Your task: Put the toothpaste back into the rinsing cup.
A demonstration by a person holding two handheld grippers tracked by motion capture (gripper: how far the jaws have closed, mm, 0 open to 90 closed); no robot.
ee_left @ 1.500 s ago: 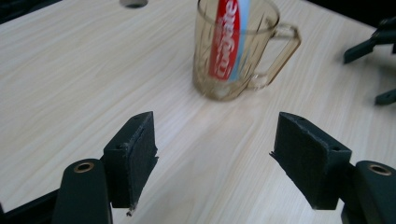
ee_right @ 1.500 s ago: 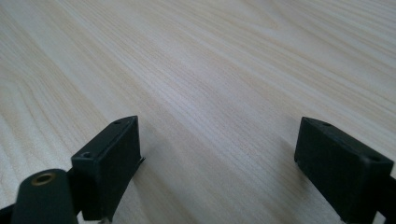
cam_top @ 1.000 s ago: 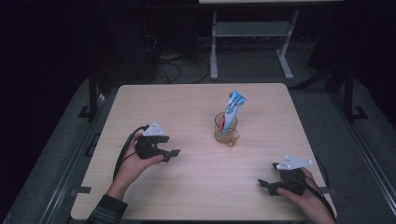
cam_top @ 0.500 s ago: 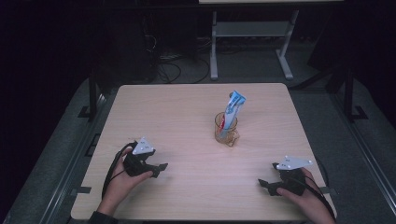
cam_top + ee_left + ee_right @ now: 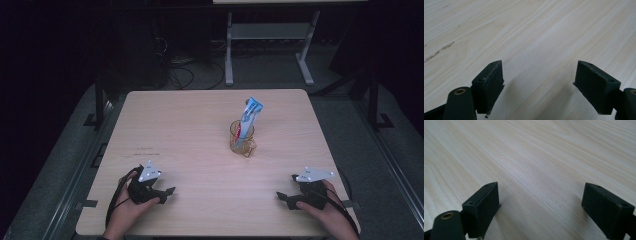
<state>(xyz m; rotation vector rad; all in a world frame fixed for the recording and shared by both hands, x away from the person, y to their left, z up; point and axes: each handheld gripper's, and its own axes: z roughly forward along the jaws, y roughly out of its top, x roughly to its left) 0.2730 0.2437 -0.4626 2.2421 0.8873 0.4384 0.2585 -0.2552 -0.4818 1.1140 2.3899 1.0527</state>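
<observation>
While two claws, left (image 5: 167,191) and right (image 5: 282,196), spread empty, one cup (image 5: 242,140) holds seemingly one tube (image 5: 248,116).

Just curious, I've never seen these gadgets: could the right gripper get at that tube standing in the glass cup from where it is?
Probably yes: the right gripper is open, and bare table lies between it and the tube.

I hold the left gripper (image 5: 167,192) at the table's near-left corner and the right gripper (image 5: 283,196) at its near-right corner, jaws apart on both.
</observation>
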